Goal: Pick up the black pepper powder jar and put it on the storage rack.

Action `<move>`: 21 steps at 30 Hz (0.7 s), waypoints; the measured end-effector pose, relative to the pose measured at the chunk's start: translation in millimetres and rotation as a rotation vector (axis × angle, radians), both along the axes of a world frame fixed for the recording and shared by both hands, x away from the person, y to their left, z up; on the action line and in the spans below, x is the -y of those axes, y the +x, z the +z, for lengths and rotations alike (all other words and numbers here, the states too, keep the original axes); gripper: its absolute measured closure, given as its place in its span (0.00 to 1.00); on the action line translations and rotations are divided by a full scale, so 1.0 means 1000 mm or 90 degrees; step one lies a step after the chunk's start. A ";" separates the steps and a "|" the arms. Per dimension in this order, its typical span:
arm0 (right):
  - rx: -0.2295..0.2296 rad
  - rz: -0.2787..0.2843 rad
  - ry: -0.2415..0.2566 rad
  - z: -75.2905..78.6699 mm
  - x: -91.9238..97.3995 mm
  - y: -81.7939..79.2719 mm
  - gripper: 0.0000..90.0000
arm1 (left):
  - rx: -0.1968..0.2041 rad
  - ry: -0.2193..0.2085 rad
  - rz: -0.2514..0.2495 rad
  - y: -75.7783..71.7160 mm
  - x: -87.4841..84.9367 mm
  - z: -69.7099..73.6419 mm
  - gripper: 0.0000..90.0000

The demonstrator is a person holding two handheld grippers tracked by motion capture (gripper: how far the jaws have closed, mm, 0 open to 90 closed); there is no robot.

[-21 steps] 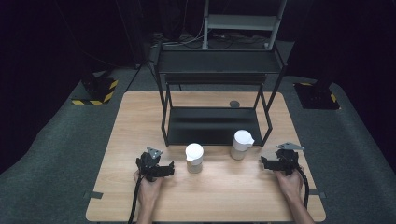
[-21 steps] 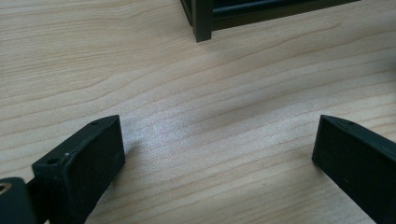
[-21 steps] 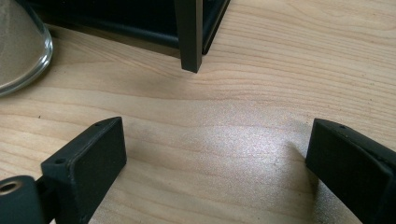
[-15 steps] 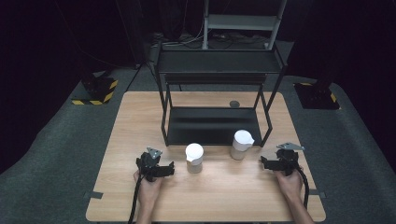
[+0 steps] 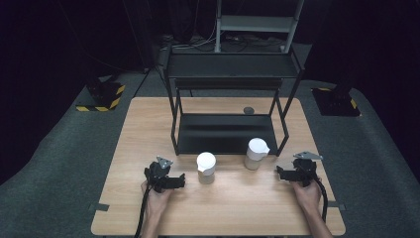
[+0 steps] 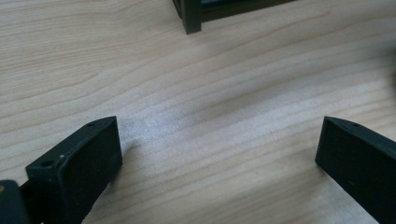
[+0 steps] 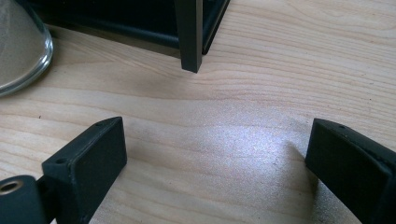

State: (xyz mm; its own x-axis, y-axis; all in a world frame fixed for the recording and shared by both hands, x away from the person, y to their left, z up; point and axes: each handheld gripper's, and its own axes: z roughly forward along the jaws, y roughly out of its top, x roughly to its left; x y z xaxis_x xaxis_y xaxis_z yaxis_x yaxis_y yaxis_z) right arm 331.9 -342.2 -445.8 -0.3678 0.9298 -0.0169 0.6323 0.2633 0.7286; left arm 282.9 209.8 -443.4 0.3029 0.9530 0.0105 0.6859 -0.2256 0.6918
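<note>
Both jaws apart, empty. Left gripper (image 5: 182, 181) near left jar (image 5: 206, 167); right gripper (image 5: 280, 172) near right jar (image 5: 256, 153). Approach level, straddle squarely.

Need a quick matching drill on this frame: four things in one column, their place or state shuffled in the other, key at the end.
Things:
1. left tongs
2. right tongs
3. black rack
4. small dark disc

Places or states:
A. stands at the middle of the wooden table, two white-lidded jars in front of it
B. open, empty, beside the jar on the left
C. lies on the table behind the rack
D. open, empty, beside the jar on the right

Pairs: 1-B, 2-D, 3-A, 4-C
</note>
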 end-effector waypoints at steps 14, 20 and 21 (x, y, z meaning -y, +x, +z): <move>0.000 0.000 0.000 0.000 0.000 0.000 0.05 | 0.009 -0.020 -0.083 -0.012 0.000 0.004 0.02; 0.000 0.000 -0.001 0.000 0.000 0.000 0.05 | 0.000 -0.023 -0.116 -0.013 0.008 0.003 0.02; 0.000 0.000 -0.001 0.000 0.000 0.000 0.05 | -0.001 -0.024 -0.122 -0.013 0.009 0.003 0.02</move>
